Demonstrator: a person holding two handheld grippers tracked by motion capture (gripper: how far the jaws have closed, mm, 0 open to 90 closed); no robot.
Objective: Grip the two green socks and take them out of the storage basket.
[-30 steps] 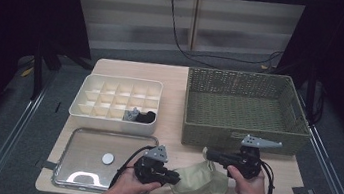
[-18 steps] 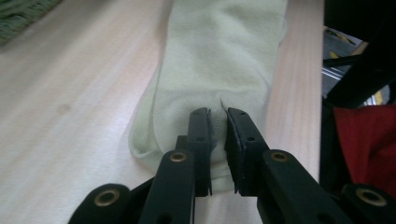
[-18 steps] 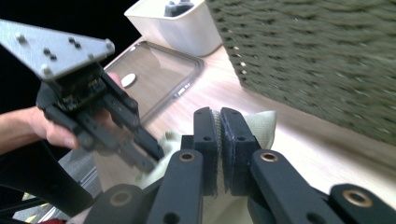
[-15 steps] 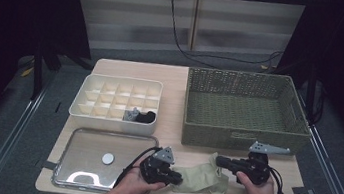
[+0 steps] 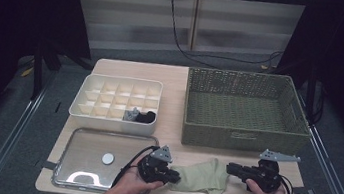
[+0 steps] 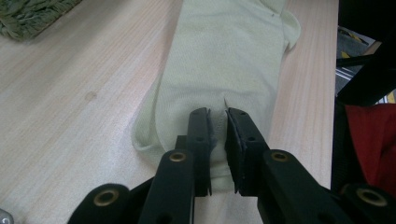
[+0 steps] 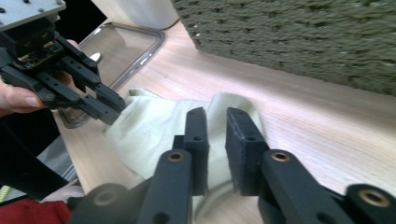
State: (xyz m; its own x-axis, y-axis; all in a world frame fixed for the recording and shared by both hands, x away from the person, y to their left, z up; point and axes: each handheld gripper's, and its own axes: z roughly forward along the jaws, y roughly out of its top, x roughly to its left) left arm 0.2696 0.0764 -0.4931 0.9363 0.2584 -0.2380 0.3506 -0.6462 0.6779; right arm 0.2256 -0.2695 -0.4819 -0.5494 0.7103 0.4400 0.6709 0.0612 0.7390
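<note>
Down at the near edge of the table, the pale green sock (image 5: 202, 177) lies flat, stretched between the two hands. The left claw (image 5: 173, 176) is pinching one end of it: in the left gripper view a fold of sock (image 6: 224, 79) is bunched between the nearly closed jaws. The right claw (image 5: 231, 169) sits just off the sock's other end, and its jaws have just been opening; the right gripper view shows a narrow gap with the fabric (image 7: 154, 130) lying under and beyond the tips, nothing pressed between the pads.

Risk from here, as I read it: with one end let go, any tug from the left could drag or crumple the sock across the wood, and the thin pinch could slip off the knit.

Farther back, the metal tray (image 5: 73, 139) with a small white disc (image 5: 108, 158) sits at the near left, the white divided box (image 5: 83, 108) behind it holding something dark, and the wicker basket (image 5: 243, 136) at the far right. The high view gives that whole layout; the gripper views alone reveal the pinch and the gap.
</note>
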